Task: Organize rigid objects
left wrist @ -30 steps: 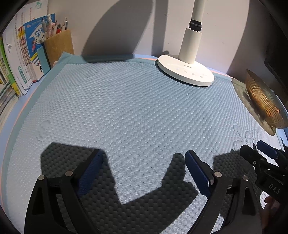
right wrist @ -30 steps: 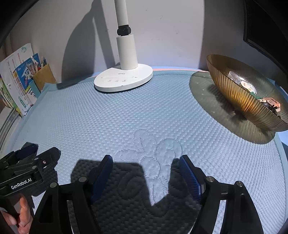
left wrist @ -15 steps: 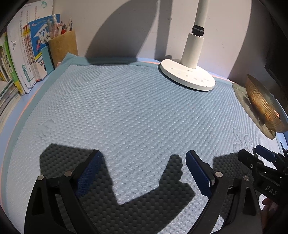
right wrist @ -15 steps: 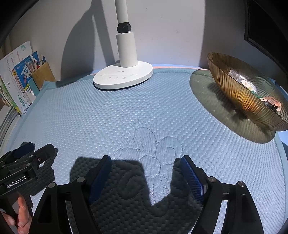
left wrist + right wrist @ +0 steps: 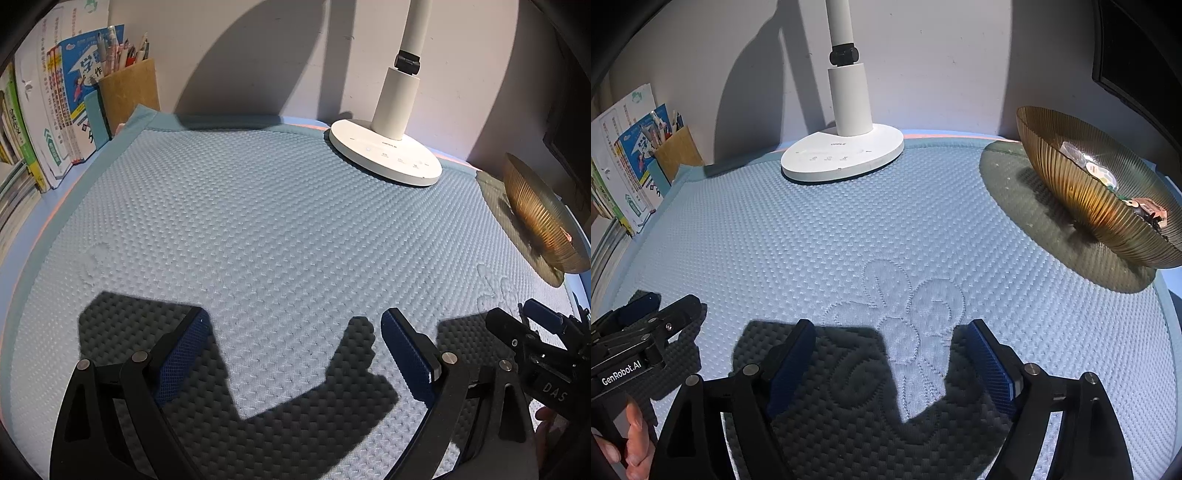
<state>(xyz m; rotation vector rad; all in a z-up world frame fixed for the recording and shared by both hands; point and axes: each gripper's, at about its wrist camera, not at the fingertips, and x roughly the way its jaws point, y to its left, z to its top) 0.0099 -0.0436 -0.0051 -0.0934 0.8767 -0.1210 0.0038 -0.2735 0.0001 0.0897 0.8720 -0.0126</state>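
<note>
An amber ribbed glass bowl (image 5: pixel 1097 195) stands at the right of the blue quilted mat (image 5: pixel 886 229) and holds several small items (image 5: pixel 1148 212). It also shows edge-on in the left wrist view (image 5: pixel 535 218). My left gripper (image 5: pixel 293 347) is open and empty, low over the mat's front. My right gripper (image 5: pixel 892 350) is open and empty over the stitched flower pattern (image 5: pixel 905 310). Each gripper appears at the edge of the other's view, the right one (image 5: pixel 532 332) and the left one (image 5: pixel 653 314).
A white desk lamp base (image 5: pixel 842 155) stands at the back middle, seen also in the left wrist view (image 5: pixel 384 155). A brown pen holder (image 5: pixel 127 92) and upright books (image 5: pixel 48 110) stand at the back left. A dark monitor edge (image 5: pixel 1137 55) is at the right.
Both grippers have drawn back slightly toward the front of the mat and stay open. Nothing else has moved.
</note>
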